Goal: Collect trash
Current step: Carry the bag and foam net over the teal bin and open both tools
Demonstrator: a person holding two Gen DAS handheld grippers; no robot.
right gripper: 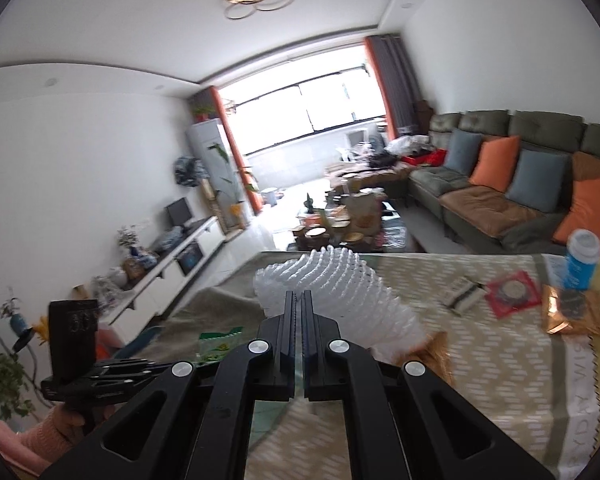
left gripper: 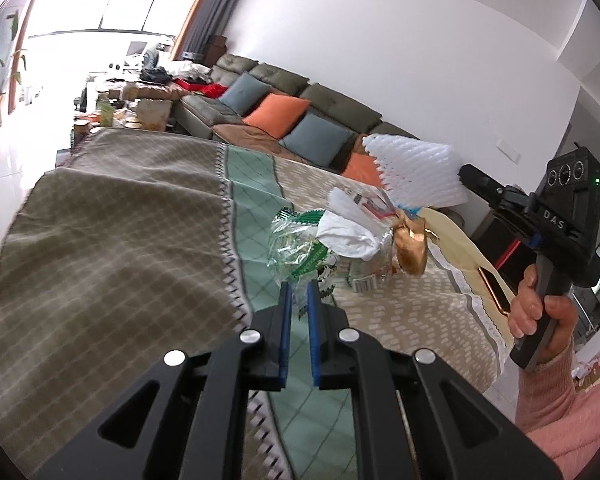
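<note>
My left gripper (left gripper: 299, 293) is shut on a crumpled clear wrapper with green print (left gripper: 296, 254), lifted over the table. A white tissue (left gripper: 348, 236) and a gold foil wrapper (left gripper: 412, 248) hang bunched with it. At the right of the left wrist view, my right gripper (left gripper: 465, 173) holds a white foam net sleeve (left gripper: 416, 172) in the air. In the right wrist view the right gripper (right gripper: 299, 297) is shut on that foam net (right gripper: 332, 280), which fans out ahead of the fingers. The green wrapper (right gripper: 220, 345) and gold foil (right gripper: 434, 350) show below it.
A patterned cloth (left gripper: 120, 220) covers the table. On its right part lie a blue-and-white bottle (right gripper: 582, 264), a gold packet (right gripper: 572, 314), a red packet (right gripper: 512, 292) and a small striped packet (right gripper: 464, 294). A green sofa (right gripper: 540, 128) with cushions stands behind.
</note>
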